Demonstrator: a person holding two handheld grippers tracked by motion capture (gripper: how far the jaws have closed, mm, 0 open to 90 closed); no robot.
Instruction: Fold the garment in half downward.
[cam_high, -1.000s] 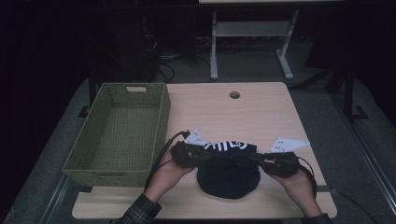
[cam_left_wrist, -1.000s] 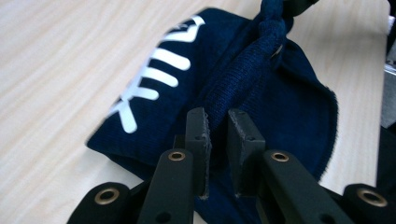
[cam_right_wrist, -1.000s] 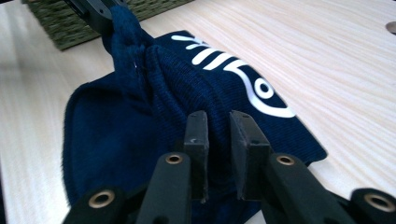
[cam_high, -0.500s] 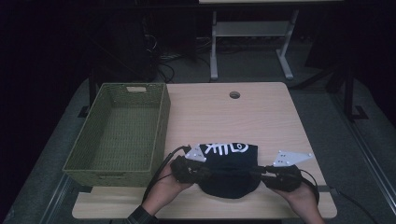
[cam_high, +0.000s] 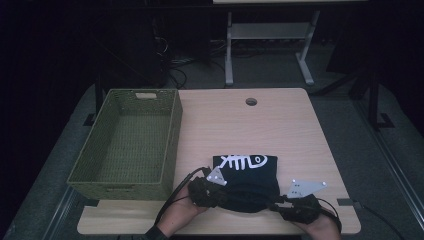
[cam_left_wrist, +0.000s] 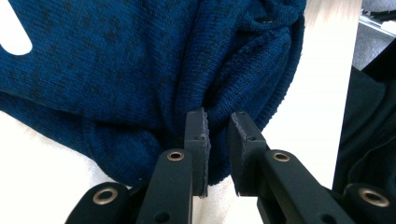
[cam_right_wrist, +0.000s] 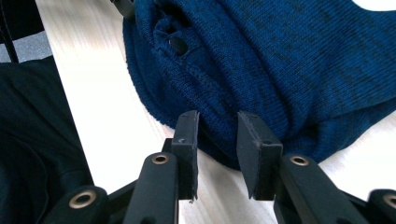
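From the high view, a folded dark blue sweater (cam_high: 246, 176) with a white fish-bone print lies at the near edge of the table (cam_high: 280, 125), beside an empty green basket (cam_high: 127, 140), likely where it goes once folded. The left tongs (cam_high: 216, 192) and right tongs (cam_high: 280, 206) sit low at its two near corners, placed to set down the fold. In the left gripper view, the left tongs (cam_left_wrist: 218, 135) stand narrowly parted with a pinch of knit between the pads, apparently not pressed. In the right gripper view, the right tongs (cam_right_wrist: 219, 135) have just been opening; sweater edge (cam_right_wrist: 219, 105) lies in the gap, released.
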